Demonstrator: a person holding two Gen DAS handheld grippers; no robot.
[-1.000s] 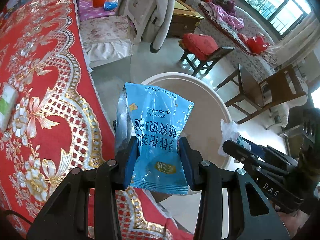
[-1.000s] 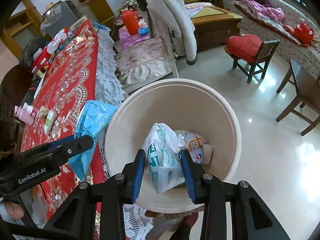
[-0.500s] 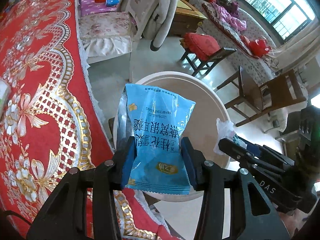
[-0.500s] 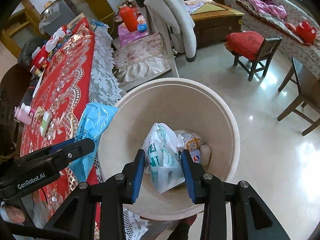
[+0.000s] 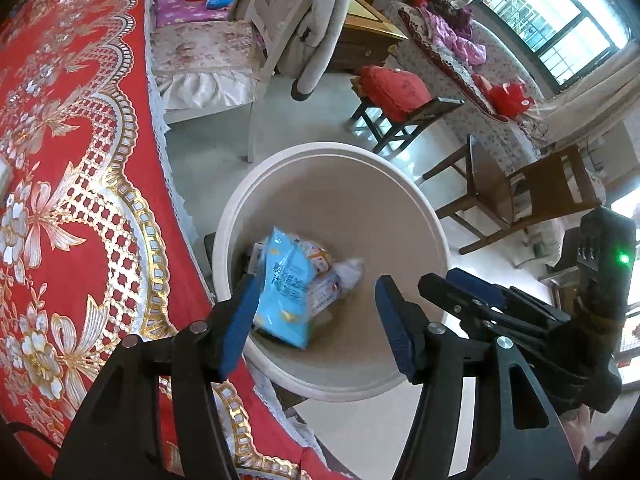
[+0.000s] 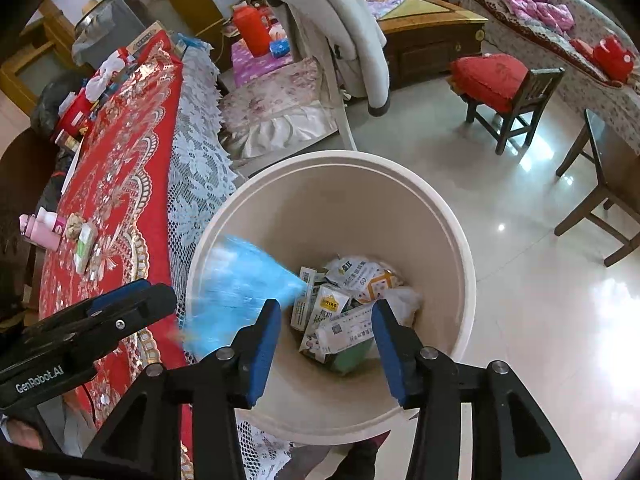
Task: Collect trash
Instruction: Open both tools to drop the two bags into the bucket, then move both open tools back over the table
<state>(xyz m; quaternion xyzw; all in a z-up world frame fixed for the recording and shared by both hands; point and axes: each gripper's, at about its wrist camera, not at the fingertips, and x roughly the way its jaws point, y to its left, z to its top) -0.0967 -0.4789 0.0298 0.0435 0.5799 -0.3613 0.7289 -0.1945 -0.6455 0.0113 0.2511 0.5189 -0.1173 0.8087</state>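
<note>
Tongs of both hands, left tongs (image 5: 316, 320) and right tongs (image 6: 322, 350), are hanging parted and empty, jaws just opened to release; below them the blue snack packet (image 5: 285, 290) is dropping into the trash bucket (image 6: 460, 240) beside the red-clothed surface (image 5: 60, 160).

Left gripper (image 5: 316, 320): pointing steeply down, jaws just been opening, now apart, nothing betw. pads.
Right gripper (image 6: 324, 344): also angled steeply down, jaws just been opening, gap clear, no grip.
Position: side by side, close, not touching.
</note>
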